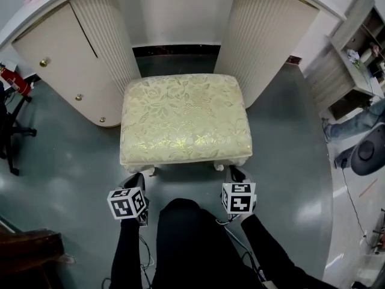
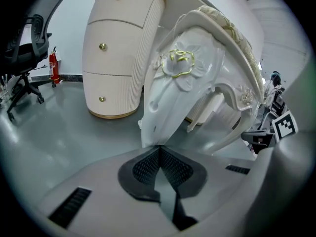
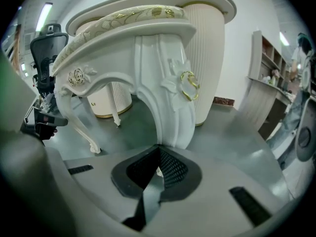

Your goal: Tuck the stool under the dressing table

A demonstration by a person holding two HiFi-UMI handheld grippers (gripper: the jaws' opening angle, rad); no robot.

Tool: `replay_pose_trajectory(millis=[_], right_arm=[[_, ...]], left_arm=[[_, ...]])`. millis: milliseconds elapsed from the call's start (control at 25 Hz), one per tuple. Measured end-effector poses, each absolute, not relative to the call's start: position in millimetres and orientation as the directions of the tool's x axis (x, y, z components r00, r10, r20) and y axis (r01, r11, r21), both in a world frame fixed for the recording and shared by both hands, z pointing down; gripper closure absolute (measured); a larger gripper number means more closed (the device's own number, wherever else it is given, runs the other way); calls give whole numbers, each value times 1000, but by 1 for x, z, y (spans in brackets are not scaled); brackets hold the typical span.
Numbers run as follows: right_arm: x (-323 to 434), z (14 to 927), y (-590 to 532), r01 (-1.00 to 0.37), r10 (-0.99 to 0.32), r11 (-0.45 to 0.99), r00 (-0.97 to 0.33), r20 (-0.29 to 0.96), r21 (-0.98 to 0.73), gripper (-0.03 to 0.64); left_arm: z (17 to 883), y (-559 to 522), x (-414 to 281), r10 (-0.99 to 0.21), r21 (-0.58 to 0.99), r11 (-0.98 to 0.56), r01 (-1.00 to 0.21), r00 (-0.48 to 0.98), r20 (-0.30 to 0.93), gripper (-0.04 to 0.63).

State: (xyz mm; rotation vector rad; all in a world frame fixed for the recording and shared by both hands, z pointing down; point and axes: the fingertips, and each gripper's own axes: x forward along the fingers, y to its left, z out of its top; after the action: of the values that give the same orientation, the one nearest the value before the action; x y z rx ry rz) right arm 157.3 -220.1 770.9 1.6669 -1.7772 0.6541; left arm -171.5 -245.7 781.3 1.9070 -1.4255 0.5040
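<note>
The stool (image 1: 185, 118) has a cream and gold floral cushion and carved white legs. It stands on the grey floor in front of the dressing table (image 1: 66, 53), its far edge at the dark kneehole (image 1: 175, 59) between the two ribbed cabinets. My left gripper (image 1: 137, 182) is at the stool's near left leg (image 2: 173, 98), and in the left gripper view the gripper (image 2: 159, 149) is shut on the leg's lower part. My right gripper (image 1: 234, 174) is at the near right leg (image 3: 168, 98), where the right gripper view shows the gripper (image 3: 160, 149) shut on it low down.
A black office chair (image 1: 9, 131) and a red fire extinguisher (image 1: 15, 80) stand at the left. A shelf unit (image 1: 355, 47) and a person (image 1: 361, 137) are at the right. Dark wooden furniture (image 1: 30, 251) sits at the bottom left.
</note>
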Motion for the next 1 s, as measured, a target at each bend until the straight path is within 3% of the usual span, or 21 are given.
replay_pose_trajectory(millis=[1000], right_arm=[[161, 775, -231, -990, -720, 118, -30, 693, 80, 612]], left_arm=[[781, -242, -156, -705, 350, -138, -926, 340, 622, 588]])
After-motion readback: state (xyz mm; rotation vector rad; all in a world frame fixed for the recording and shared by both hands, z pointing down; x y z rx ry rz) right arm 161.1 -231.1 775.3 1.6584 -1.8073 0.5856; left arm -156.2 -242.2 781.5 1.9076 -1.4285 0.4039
